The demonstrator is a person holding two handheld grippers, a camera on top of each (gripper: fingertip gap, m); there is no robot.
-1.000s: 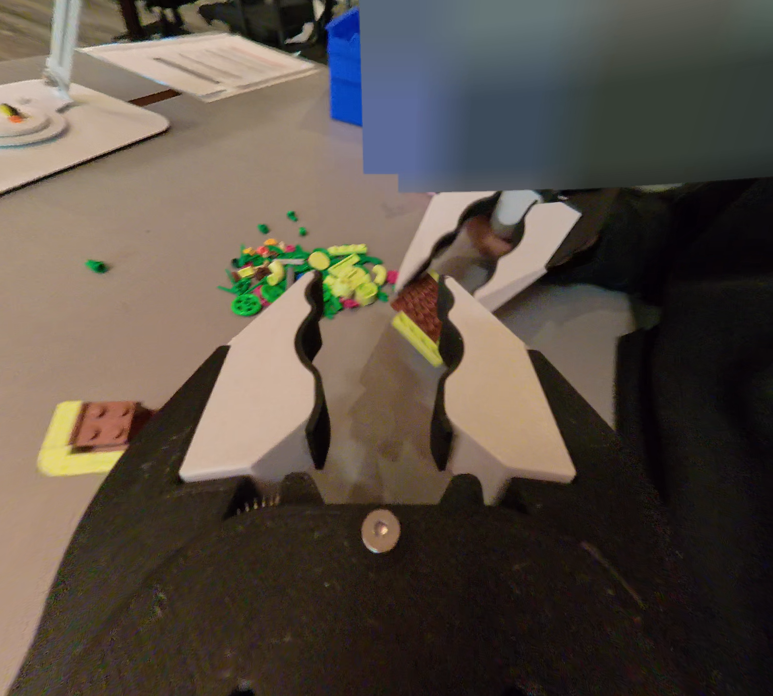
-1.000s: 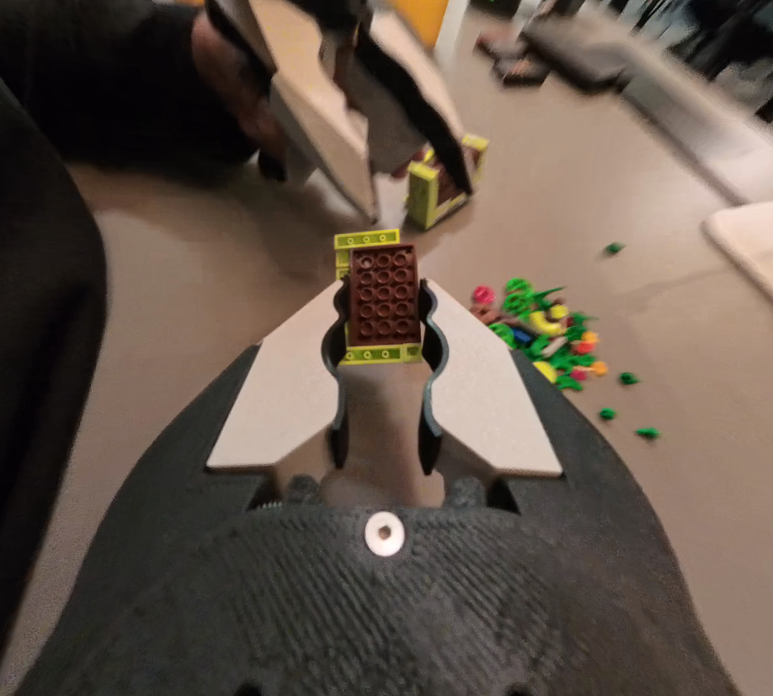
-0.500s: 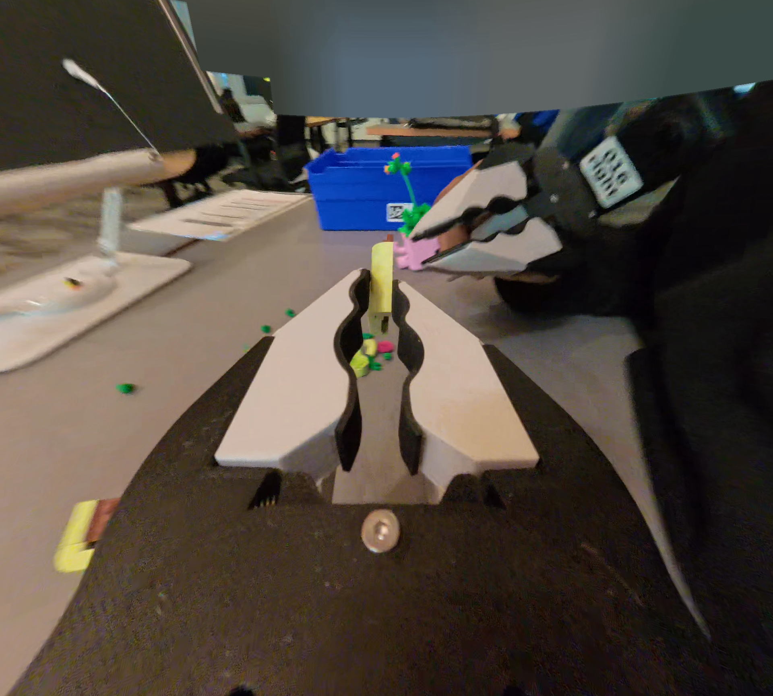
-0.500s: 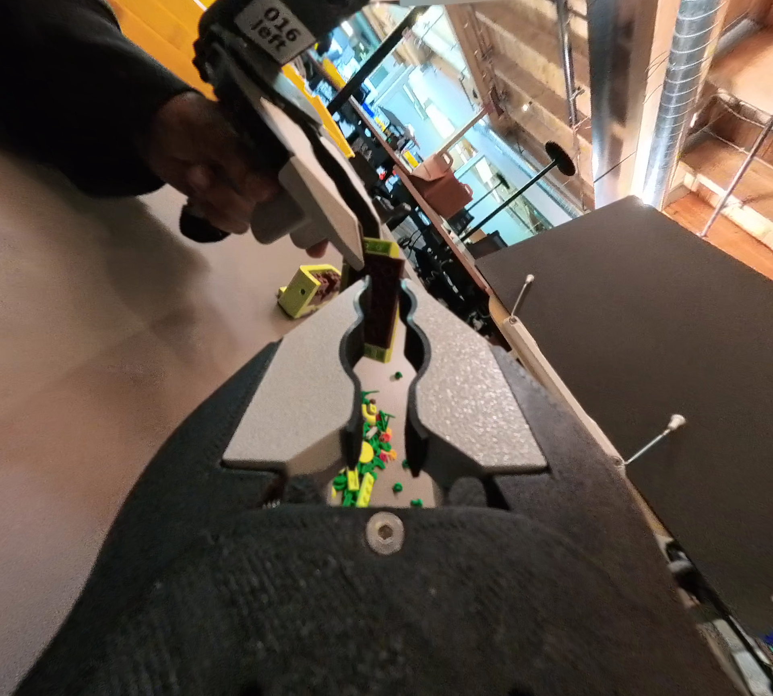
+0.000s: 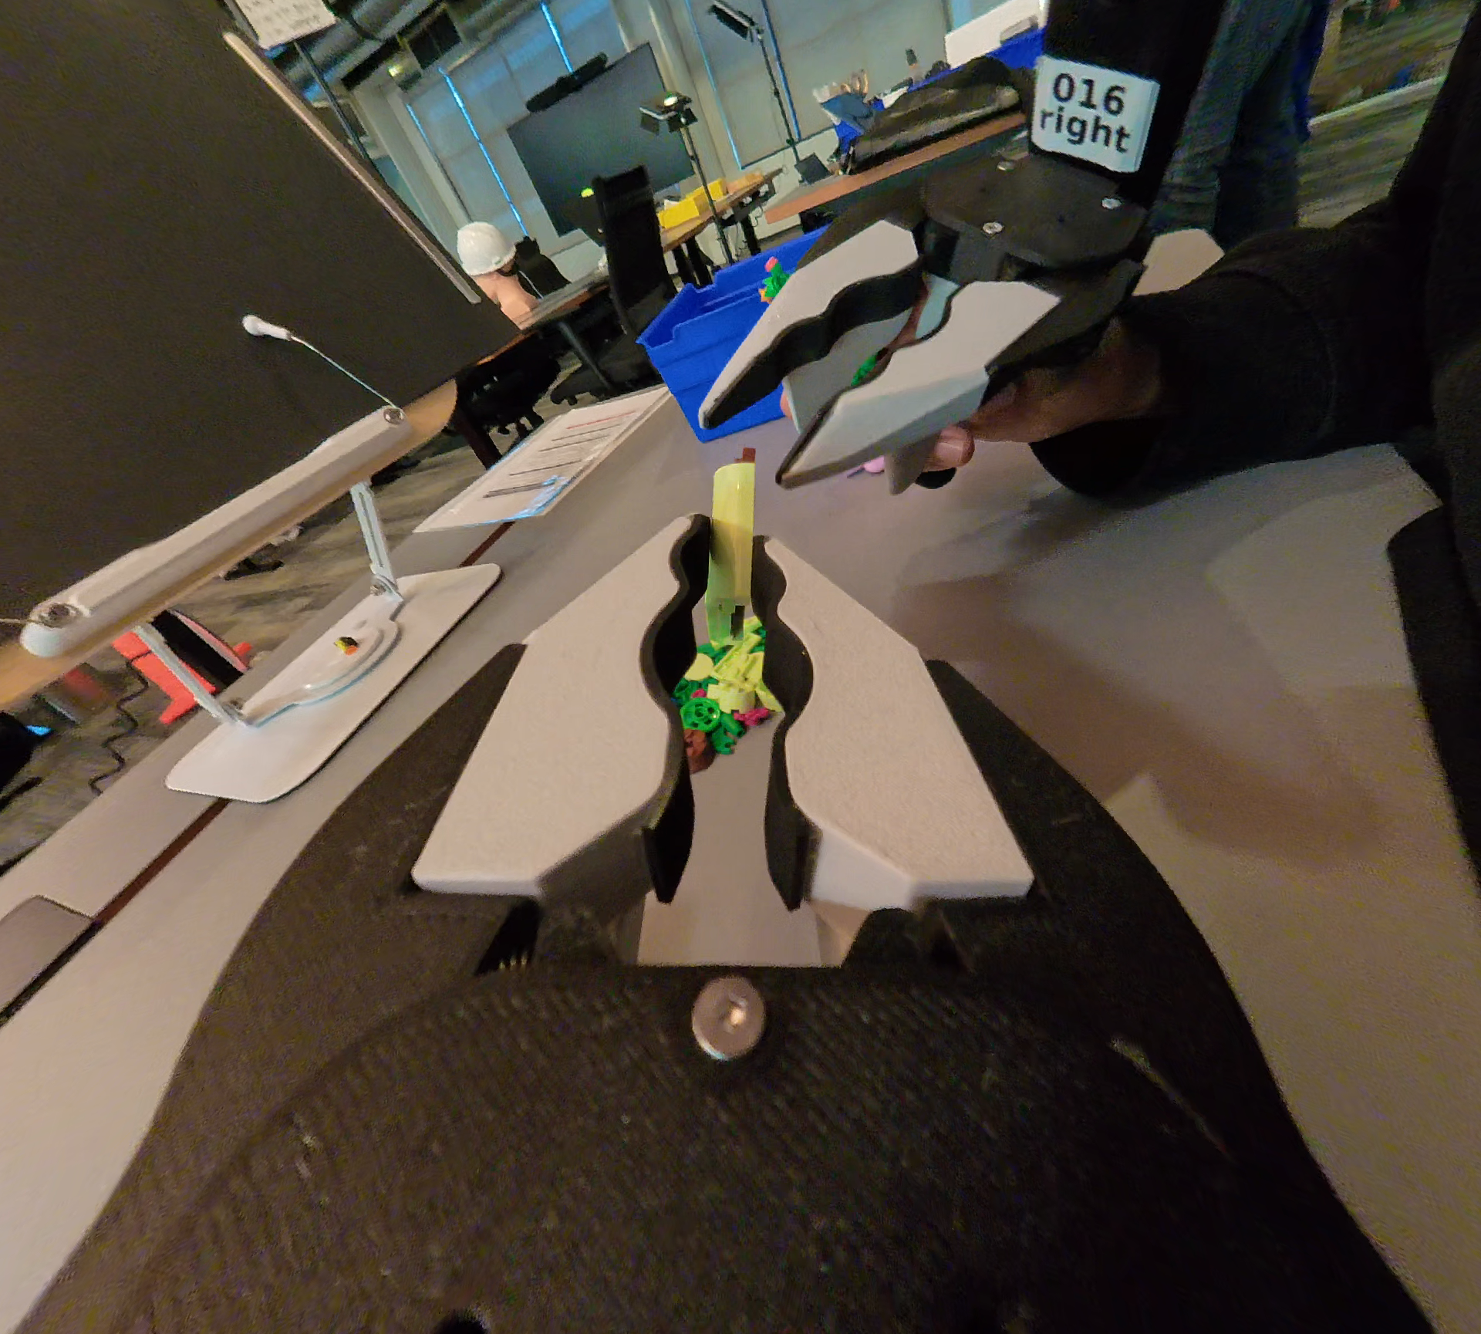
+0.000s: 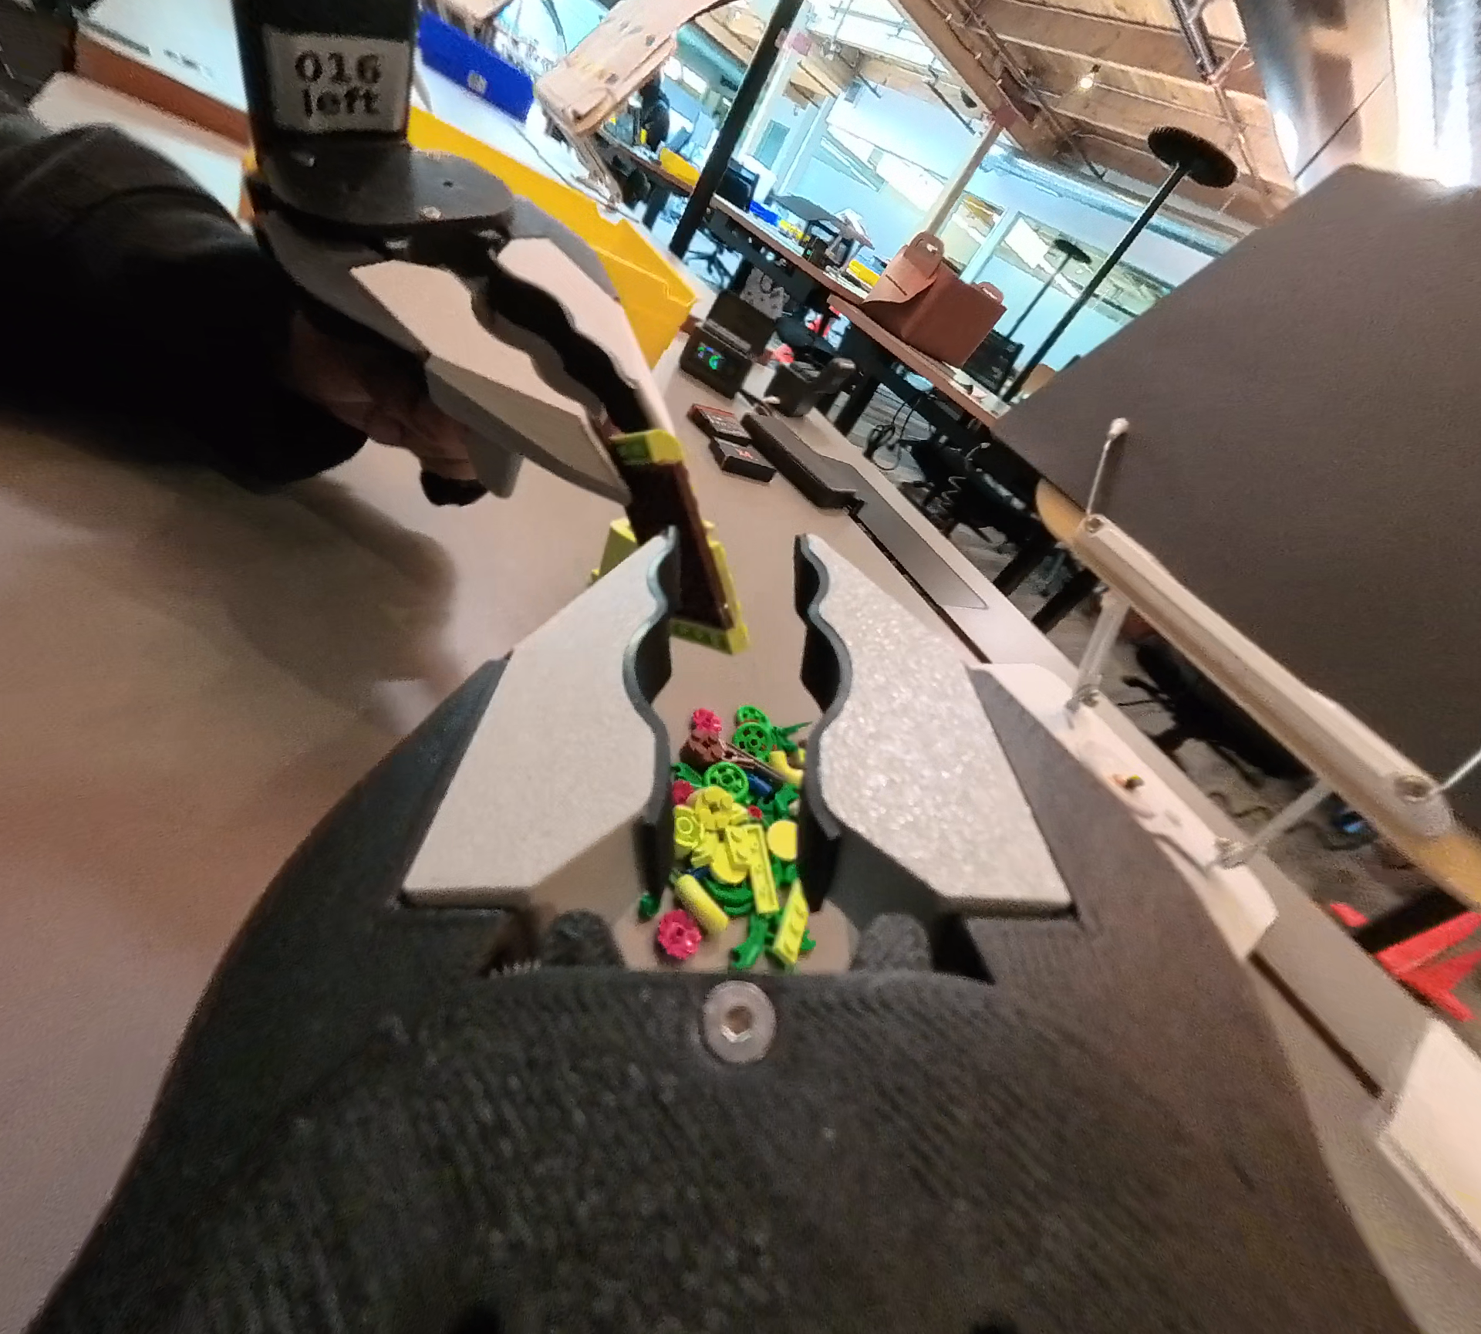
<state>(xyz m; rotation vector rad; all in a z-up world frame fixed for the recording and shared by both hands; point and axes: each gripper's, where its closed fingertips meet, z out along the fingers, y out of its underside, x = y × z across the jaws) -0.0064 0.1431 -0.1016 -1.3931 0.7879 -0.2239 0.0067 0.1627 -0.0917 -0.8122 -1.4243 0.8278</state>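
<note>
Left claw is clamped on a brick plate, lime-yellow underside with a brown studded top, held on edge, upright and lifted off the desk, above the loose pile of small bricks. In the right wrist view the same plate hangs from the left claw tips, gripped only near its top end.

Right claw is spread apart and empty; the plate's lower end sits just beside its left finger, contact unclear. From the left view the right claw hovers just above the plate's top edge.

Relative to the pile: a second lime and brown piece lies beyond it on the desk, partly hidden; a white lamp base stands well to one side; a blue bin sits far behind.

Risk, as I judge it: the hold is shallow and off-centre, so a nudge from the right claw could pivot the plate or pop it free into the pile.
</note>
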